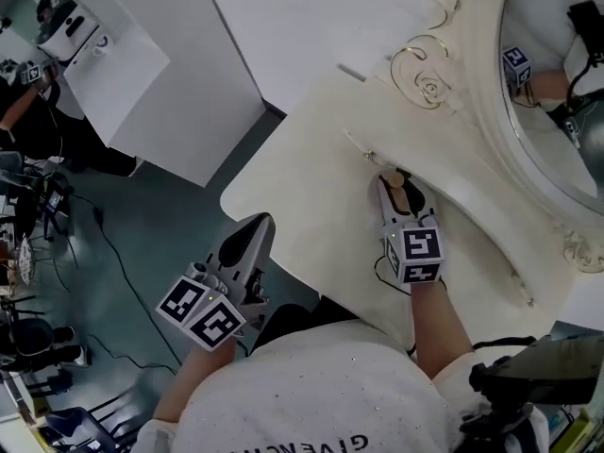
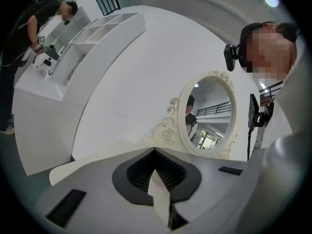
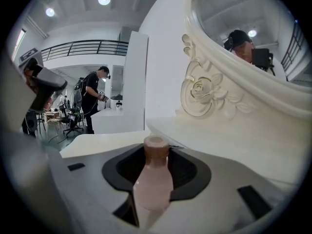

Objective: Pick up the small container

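A small pale pink bottle with a tan cap [image 3: 153, 179] is the small container, and my right gripper [image 3: 156, 147] is shut on its body, the cap pointing out past the fingertips. In the head view this gripper [image 1: 401, 185] sits over the cream vanity table [image 1: 311, 159], with the cap [image 1: 394, 178] just showing. I cannot tell whether the bottle touches the top. My left gripper [image 1: 255, 229] is shut and empty, hanging off the table's front edge over the floor. In its own view the left gripper [image 2: 156, 151] points at the oval mirror [image 2: 210, 116].
An ornate carved mirror frame [image 1: 528, 130] rises at the table's back right. White shelving [image 1: 113, 55] stands beyond the table, with a person [image 1: 19, 102] working there. Cables and chairs [image 1: 38, 253] crowd the floor at left. A black camera rig [image 1: 528, 385] is at lower right.
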Action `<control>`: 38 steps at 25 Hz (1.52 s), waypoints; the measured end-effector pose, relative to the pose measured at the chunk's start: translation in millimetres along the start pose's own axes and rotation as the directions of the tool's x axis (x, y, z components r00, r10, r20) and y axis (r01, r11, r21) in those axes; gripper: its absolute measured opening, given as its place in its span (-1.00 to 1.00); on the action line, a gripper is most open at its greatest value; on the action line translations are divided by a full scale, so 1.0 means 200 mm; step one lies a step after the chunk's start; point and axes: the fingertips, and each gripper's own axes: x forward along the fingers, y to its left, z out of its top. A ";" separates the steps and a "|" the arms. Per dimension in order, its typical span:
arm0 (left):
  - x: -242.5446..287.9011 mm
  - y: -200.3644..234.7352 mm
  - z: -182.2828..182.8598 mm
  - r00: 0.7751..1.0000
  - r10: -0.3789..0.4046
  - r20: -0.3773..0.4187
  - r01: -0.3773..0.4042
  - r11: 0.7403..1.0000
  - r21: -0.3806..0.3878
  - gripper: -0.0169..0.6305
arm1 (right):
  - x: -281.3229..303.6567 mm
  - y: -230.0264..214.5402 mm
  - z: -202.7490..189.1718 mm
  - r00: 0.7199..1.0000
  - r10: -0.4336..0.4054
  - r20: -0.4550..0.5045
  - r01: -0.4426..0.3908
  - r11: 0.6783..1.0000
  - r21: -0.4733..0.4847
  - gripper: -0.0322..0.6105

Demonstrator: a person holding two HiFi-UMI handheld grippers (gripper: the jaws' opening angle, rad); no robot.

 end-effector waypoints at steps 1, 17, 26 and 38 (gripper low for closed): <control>-0.01 0.00 0.01 1.000 -0.007 0.012 0.007 1.000 0.000 -0.95 | 0.01 0.00 0.00 1.000 -0.002 0.004 0.002 1.000 0.003 -0.44; -0.21 -0.05 0.36 0.983 -0.123 0.133 0.118 0.992 0.046 -0.95 | 0.00 -0.05 -0.02 0.985 -0.097 -0.142 0.114 0.987 0.118 -0.45; -0.29 -0.08 0.45 0.976 -0.135 0.172 0.127 0.990 0.054 -0.95 | -0.30 -0.02 0.27 0.987 -0.154 0.035 0.138 0.949 0.284 -0.45; -0.18 -0.29 0.45 0.962 -0.242 0.128 0.232 0.969 0.089 -0.95 | -0.78 0.07 0.69 0.972 -0.182 0.149 0.141 0.958 0.249 -0.45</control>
